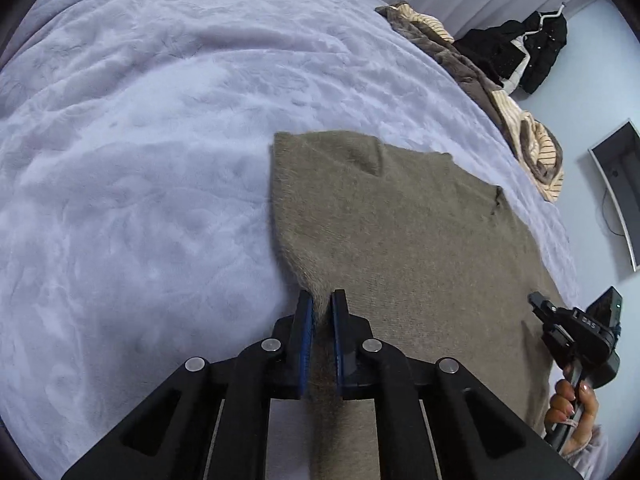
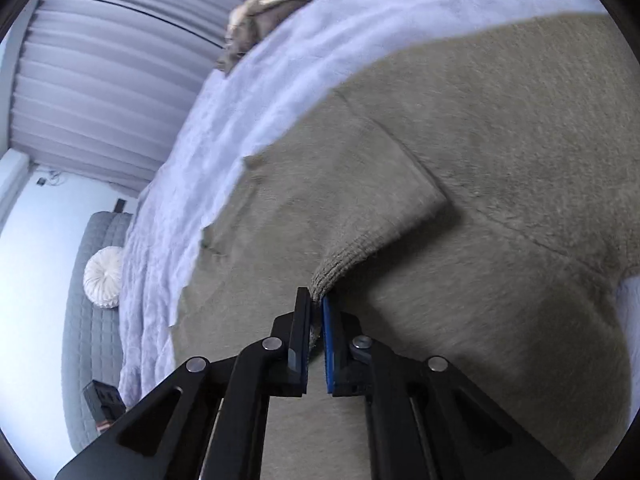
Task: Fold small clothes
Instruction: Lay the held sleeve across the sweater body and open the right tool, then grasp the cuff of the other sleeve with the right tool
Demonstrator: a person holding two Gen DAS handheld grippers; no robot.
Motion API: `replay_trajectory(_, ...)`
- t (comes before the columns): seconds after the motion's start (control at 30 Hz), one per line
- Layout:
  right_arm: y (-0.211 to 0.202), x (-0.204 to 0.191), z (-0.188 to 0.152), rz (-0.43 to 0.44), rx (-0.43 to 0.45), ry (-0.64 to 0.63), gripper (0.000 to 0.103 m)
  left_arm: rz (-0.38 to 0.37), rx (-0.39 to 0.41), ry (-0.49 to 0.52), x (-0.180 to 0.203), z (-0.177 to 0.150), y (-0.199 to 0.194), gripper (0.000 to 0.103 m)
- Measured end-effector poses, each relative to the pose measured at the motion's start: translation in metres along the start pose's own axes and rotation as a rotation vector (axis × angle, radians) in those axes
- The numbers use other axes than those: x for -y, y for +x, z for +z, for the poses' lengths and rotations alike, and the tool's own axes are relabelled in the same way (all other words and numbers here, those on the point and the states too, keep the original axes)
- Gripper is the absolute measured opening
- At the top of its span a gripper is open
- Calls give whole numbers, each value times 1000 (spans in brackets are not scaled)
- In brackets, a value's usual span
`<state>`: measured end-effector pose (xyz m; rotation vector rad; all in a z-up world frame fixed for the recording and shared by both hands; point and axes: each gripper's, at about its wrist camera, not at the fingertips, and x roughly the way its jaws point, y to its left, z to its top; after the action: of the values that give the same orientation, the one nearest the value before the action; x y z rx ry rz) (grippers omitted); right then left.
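Note:
A taupe knit sweater (image 1: pixel 400 232) lies spread on the pale lilac bedcover (image 1: pixel 140 160). My left gripper (image 1: pixel 322 298) is shut on the sweater's near left edge, with fabric pinched between its blue pads. In the right wrist view the same sweater (image 2: pixel 500 128) fills most of the picture, and one sleeve is folded across the body. My right gripper (image 2: pixel 316 300) is shut on that sleeve's ribbed cuff (image 2: pixel 340 258). Seen from the left wrist, the right gripper (image 1: pixel 538 304) sits at the sweater's right edge, held by a hand (image 1: pixel 572 408).
A heap of brown and striped clothes (image 1: pixel 520 128) lies at the bed's far right edge, and dark garments (image 1: pixel 532 52) hang behind it. A grey quilted bench (image 2: pixel 92 320) with a round white cushion (image 2: pixel 104 276) stands beside the bed. Pleated curtains (image 2: pixel 100 80) cover the wall.

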<state>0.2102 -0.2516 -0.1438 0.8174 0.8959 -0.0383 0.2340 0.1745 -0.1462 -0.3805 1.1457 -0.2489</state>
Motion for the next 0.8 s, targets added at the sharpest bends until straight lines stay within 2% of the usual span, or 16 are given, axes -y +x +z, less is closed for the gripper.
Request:
replay_trajectory(0.1, 8, 20, -14, -85, -26, 30, 6, 61, -41, 12, -10, -11, 17, 11)
replay_trajectory(0.2, -1, 40, -23, 9, -20, 108, 4, 60, -6, -6, -13, -17, 9, 11)
replay_trajectory(0.37, -20, 45, -15, -15, -17, 103, 12, 53, 26, -32, -9, -17, -3, 13)
replay_trajectory(0.43, -24, 50, -9, -7, -2, 134, 16, 63, 38, -44, -6, -20, -6, 60)
replay_trajectory(0.47, -24, 52, -9, 0, -3, 148, 16, 86, 74, -46, -4, -23, -11, 93)
replay_trajectory(0.5, -25, 53, -10, 2, -6, 154, 17, 107, 126, -33, 0, -26, -17, 94)
replay_trajectory(0.53, -26, 52, -10, -2, -9, 151, 17, 113, 144, -9, 3, -28, -21, 94)
replay_trajectory(0.67, -33, 45, -17, -28, -33, 101, 19, 143, 111, 42, 18, -40, -25, 94)
replay_trajectory(0.7, -35, 43, -20, -32, -40, 87, 22, 146, 110, 52, 22, -43, -27, 94)
replay_trajectory(0.77, -39, 39, -26, -27, -54, 64, 34, 154, 114, 69, 32, -50, -30, 94)
replay_trajectory(0.8, -42, 37, -30, -21, -57, 51, 43, 158, 115, 73, 38, -54, -32, 94)
